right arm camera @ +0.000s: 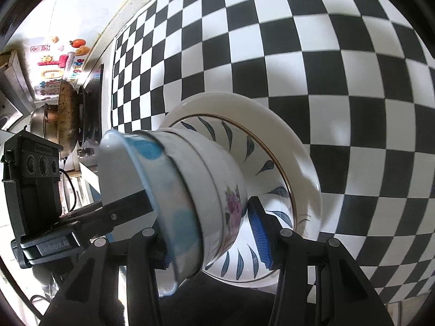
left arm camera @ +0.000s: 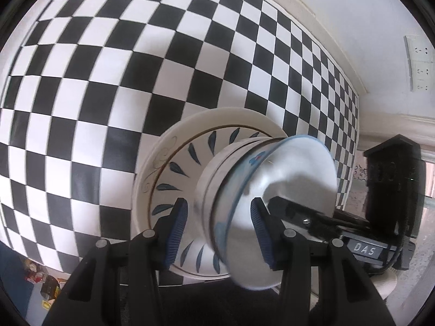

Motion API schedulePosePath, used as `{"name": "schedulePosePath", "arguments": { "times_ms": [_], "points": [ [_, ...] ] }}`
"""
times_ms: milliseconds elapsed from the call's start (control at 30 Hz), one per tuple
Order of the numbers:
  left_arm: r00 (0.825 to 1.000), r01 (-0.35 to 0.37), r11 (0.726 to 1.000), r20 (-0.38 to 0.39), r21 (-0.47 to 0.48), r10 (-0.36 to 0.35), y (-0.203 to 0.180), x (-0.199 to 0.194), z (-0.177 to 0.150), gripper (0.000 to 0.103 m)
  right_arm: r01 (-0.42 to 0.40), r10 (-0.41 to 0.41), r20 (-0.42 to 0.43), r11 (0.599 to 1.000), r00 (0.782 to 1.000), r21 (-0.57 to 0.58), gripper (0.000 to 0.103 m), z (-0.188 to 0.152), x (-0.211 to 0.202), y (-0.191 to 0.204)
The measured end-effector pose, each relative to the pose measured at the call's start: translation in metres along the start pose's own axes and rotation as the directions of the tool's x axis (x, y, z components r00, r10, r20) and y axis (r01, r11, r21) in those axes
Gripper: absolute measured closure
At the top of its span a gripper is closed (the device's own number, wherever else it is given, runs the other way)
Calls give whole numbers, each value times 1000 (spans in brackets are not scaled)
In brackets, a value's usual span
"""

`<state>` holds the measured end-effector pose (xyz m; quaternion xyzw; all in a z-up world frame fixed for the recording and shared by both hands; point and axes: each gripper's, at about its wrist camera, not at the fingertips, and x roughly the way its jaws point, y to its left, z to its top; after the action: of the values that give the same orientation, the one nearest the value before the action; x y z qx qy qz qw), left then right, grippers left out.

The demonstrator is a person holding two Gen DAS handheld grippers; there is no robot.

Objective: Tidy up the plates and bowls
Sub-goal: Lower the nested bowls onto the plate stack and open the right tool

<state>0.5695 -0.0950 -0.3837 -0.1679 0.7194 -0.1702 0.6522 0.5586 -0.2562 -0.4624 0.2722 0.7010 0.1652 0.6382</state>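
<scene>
Several nested bowls stand on two stacked plates on the checkered cloth. The top bowl (left arm camera: 299,163) (right arm camera: 141,157) is white with a blue rim, and the lowest bowl (right arm camera: 231,184) carries purple flowers. Under them lie a blue-leaf plate (left arm camera: 185,168) (right arm camera: 261,163) and a wider white plate (left arm camera: 168,141) (right arm camera: 272,119). My left gripper (left arm camera: 218,225) straddles the bowls' wall, one pad inside the top bowl and one outside, shut on the stack. My right gripper (right arm camera: 209,231) grips the opposite side the same way. Its inner pad is mostly hidden behind the bowls.
The black-and-white checkered cloth (left arm camera: 108,81) (right arm camera: 326,68) stretches beyond the plates to a white wall with sockets (left arm camera: 418,62). Metal pans (right arm camera: 65,114) stand past the cloth's end. Small packets (left arm camera: 40,279) lie on the floor below the table's near edge.
</scene>
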Motion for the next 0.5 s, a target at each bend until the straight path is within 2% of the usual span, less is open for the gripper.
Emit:
{"name": "schedulePosePath", "arguments": {
  "times_ms": [100,233,333,500],
  "points": [
    [997,-58,998,46,17,58,-2,-13,-7,58,52,-51,37,998,998,-26,53,-5,-13,8],
    [980,-158,986,132,43,151,-7,-33,-19,56,136,-130,91,989,987,-64,53,-16,-29,22],
    [960,-219,974,193,57,204,-10,-45,-30,56,201,-188,138,976,972,-87,53,-29,-42,34],
    [911,-328,940,295,91,290,-19,-62,-50,55,296,-269,218,950,938,-103,53,-52,-59,52]
  ]
}}
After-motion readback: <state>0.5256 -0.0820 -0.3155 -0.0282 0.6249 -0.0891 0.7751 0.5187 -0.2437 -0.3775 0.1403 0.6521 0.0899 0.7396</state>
